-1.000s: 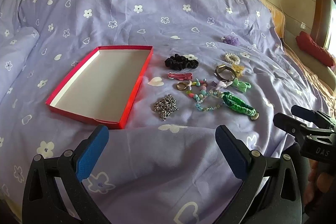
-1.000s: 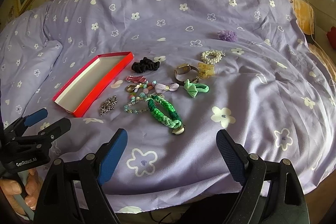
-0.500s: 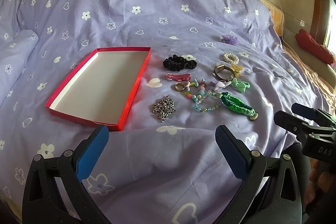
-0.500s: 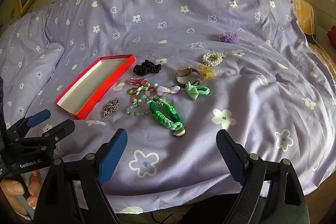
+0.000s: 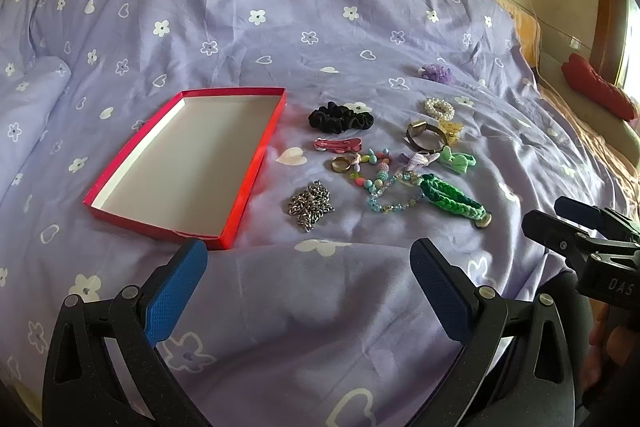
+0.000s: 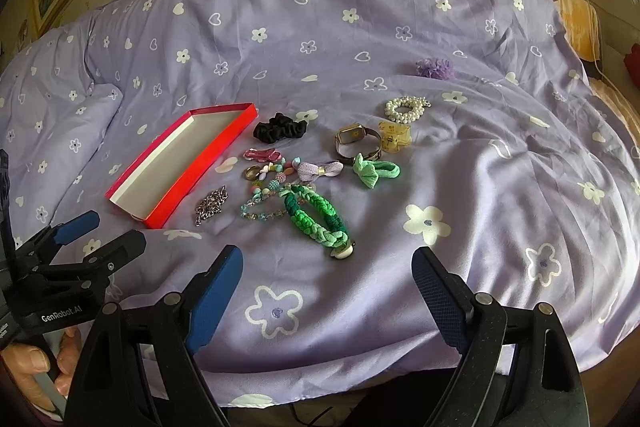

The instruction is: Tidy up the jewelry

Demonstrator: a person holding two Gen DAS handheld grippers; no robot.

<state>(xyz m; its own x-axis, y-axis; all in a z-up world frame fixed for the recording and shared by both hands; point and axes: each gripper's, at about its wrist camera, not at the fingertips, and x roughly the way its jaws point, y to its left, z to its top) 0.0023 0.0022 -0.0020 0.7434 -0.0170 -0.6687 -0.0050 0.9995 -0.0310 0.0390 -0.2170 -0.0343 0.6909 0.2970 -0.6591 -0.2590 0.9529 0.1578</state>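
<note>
Near edge, lower frame: the left tool (image 5: 308, 279) and the right tool (image 6: 328, 287) are both seen with jaws standing wide apart and nothing between them. Each is held above the near hem of the bed (image 5: 280, 327), clear of all items. In the right view a hand (image 6: 36, 367) is seen at the lower left, gripping the left tool's handle.

Step in hand, as judged: the start of the task. No item has been lifted and the tray (image 5: 256, 163) is bare inside.

Mid-frame, left view: the tray lies left of centre. Just right of its near corner lies the chain (image 5: 312, 205). The braid (image 6: 316, 217) lies nearest the right tool, ahead of its jaws and slightly left of their centre line. The bead strand (image 5: 384, 187) is touching the braid's far end. Behind these are found the ring (image 5: 341, 165), the pink clip (image 5: 338, 145), the green bow (image 6: 374, 171) and the lilac bow (image 6: 320, 169), closely grouped.

Further back: the scrunchie (image 5: 340, 119), the watch (image 6: 356, 141), the yellow clip (image 6: 394, 139) and the pearl band (image 6: 404, 109). The purple tie (image 6: 434, 67) lies apart, upper right.

Next move, as judged: one tool is to be lowered forward over a near item, chain or braid, and closed on it; care is called for, as the strand may be dragged along with the braid.
</note>
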